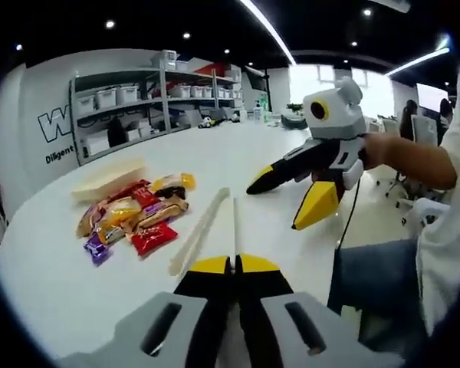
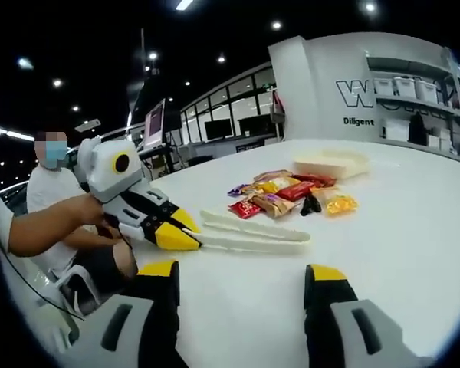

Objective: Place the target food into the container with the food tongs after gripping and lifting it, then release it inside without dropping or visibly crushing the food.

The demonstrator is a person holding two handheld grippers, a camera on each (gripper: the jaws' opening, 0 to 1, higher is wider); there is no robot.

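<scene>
A pile of wrapped snack packets lies on the white table. Just beyond it sits a shallow beige container. Pale food tongs rest flat on the table, their joined end pointing away from my left gripper. My left gripper is shut on the end of one tong arm, while the other arm lies free beside it. My right gripper hovers open above the table, short of the tongs and holding nothing.
A person's arm holds each gripper from the table's near side. Another seated person is behind. Shelves with white bins stand against the far wall. The table edge runs close by the person.
</scene>
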